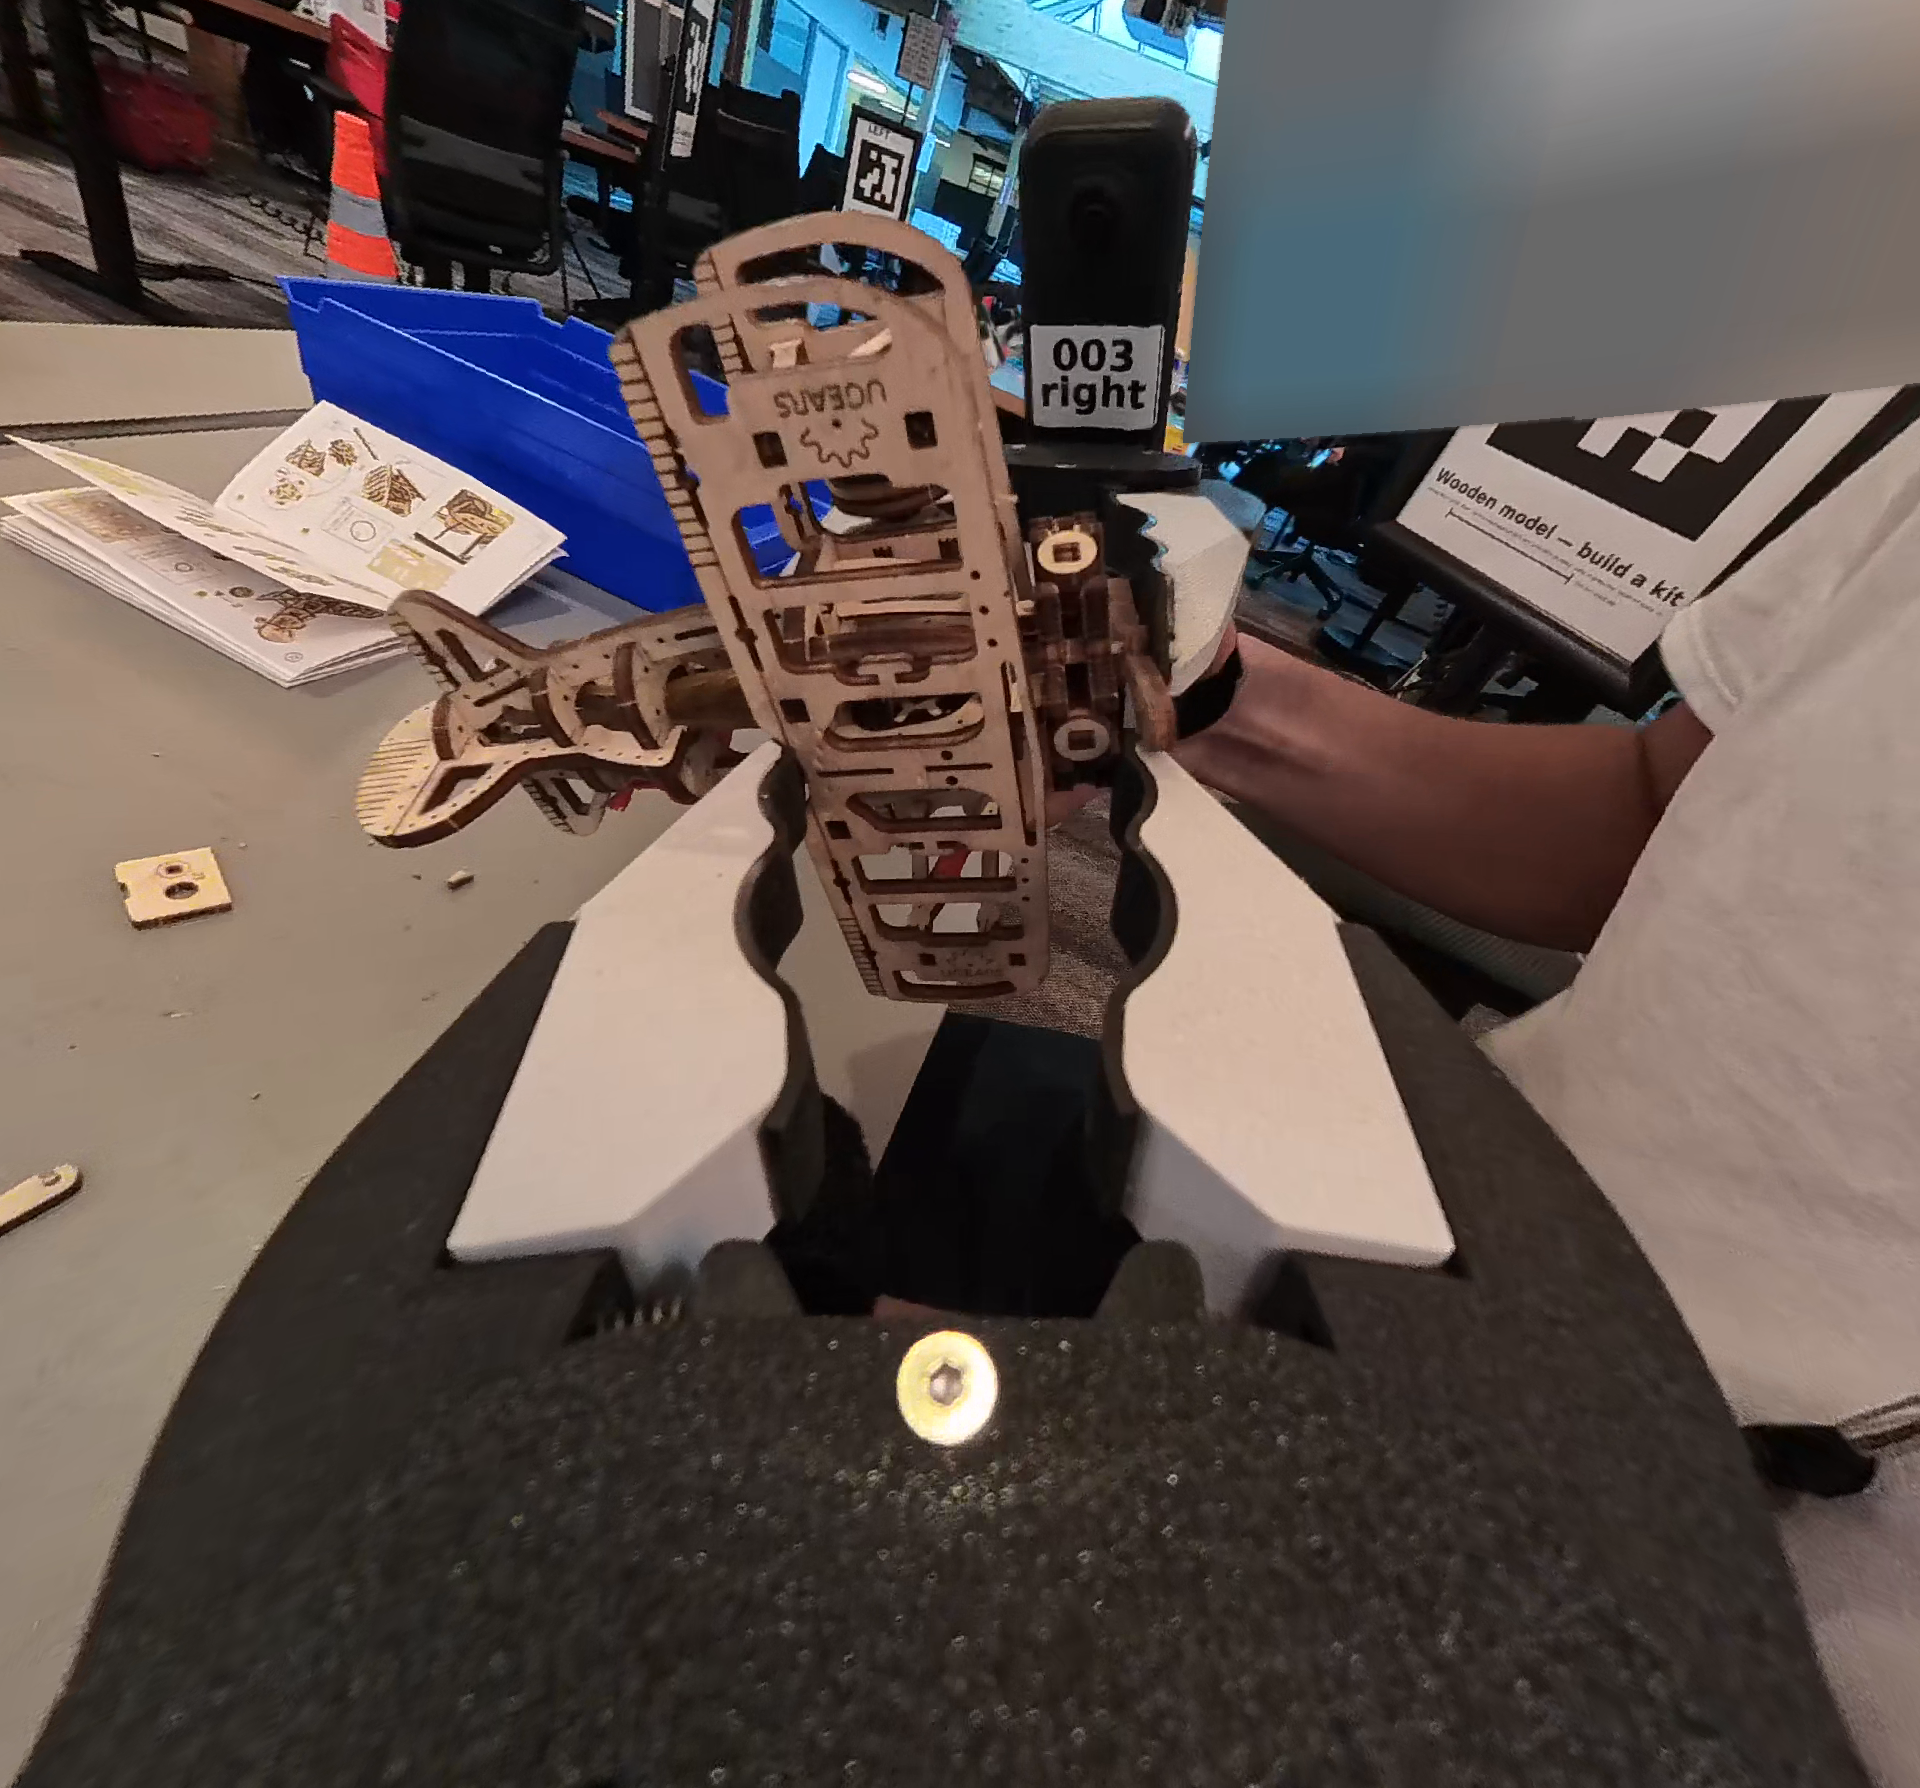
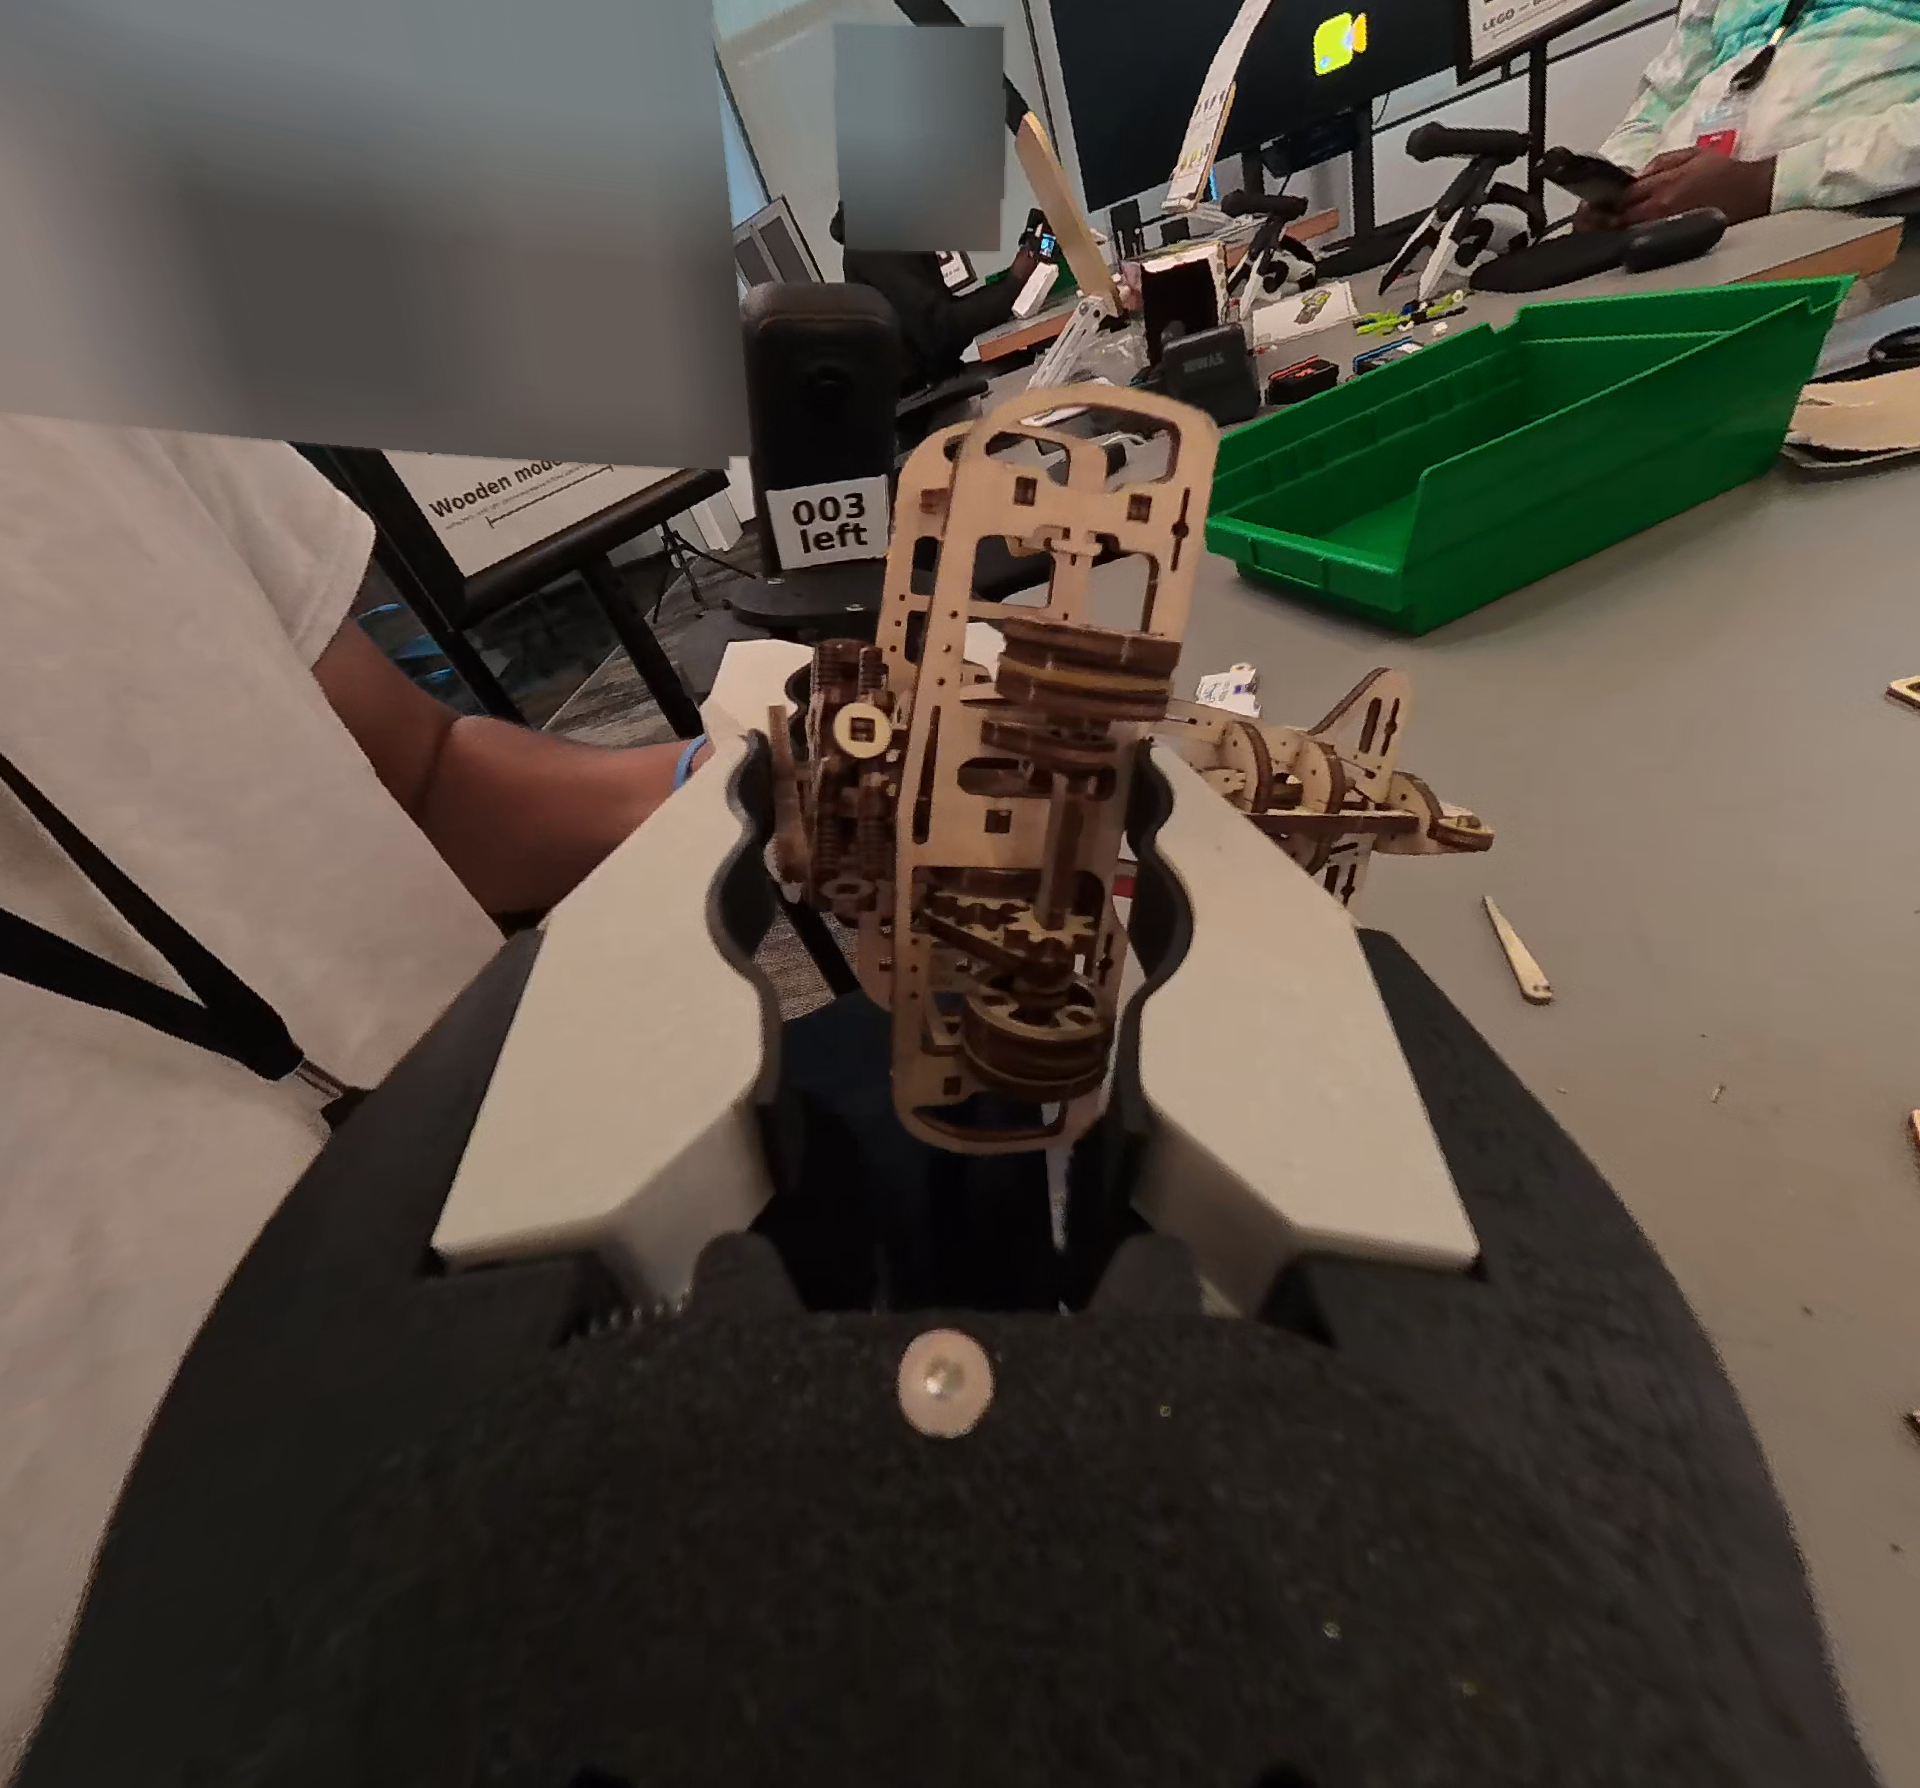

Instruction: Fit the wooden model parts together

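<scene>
A wooden biplane model [image 1: 894, 616] hangs in the air beyond the table edge, wings upright and tail [image 1: 447, 741] pointing left. My left gripper [image 1: 951, 772] closes on its fuselage from one side, one fingertip under the body behind the wings, the other against the nose. My right gripper [image 2: 945, 782] holds the same model [image 2: 1029, 803] from the opposite side, one finger at the engine nose, the other behind the wings. The right gripper also shows in the left wrist view [image 1: 1195, 575]. The left gripper also shows in the right wrist view [image 2: 758, 689].
A blue bin [image 1: 488, 398] and an open instruction booklet [image 1: 312, 533] lie on the grey table [image 1: 208, 1011], with a small square wooden piece [image 1: 171, 886] nearby. A green bin [image 2: 1507, 460] and a wooden stick [image 2: 1517, 949] lie on the right. A person's arm [image 1: 1403, 782] is close. Both grippers' tips are close together, under 4 cm apart. Both grippers' tips are roughly 25 cm from the small square wooden piece [image 1: 171, 886].
</scene>
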The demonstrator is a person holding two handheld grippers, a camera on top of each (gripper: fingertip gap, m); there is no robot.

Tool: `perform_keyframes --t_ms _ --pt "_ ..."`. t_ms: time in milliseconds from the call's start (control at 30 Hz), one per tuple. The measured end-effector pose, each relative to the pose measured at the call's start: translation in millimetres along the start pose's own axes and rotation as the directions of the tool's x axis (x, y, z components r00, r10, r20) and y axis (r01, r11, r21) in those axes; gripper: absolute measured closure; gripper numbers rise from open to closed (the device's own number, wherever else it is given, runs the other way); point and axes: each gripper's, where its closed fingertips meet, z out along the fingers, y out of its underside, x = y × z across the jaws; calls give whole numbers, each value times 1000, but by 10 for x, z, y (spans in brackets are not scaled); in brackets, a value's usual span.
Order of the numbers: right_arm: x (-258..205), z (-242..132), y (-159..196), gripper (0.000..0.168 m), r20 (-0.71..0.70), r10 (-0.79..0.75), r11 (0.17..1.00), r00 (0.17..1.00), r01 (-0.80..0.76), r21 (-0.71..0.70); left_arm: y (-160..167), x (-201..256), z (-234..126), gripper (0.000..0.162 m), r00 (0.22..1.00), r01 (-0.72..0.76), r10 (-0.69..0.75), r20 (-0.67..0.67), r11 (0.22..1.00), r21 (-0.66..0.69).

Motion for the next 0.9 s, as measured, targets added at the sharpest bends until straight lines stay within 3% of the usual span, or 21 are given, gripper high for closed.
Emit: perform_keyframes --t_ms 533,600,900 --pt "-79 -59 -10 102 26 -42 997 999 40 70 5 66 33 105 997 -77 77 19 997 4" --pt "-119 -52 -18 95 44 -48 997 998 45 57 7 61 29 105 995 -98 98 29 995 4" --pt "-157 -99 28 102 37 -128 988 991 124 87 34 137 53 105 983 -179 180 49 984 -11"
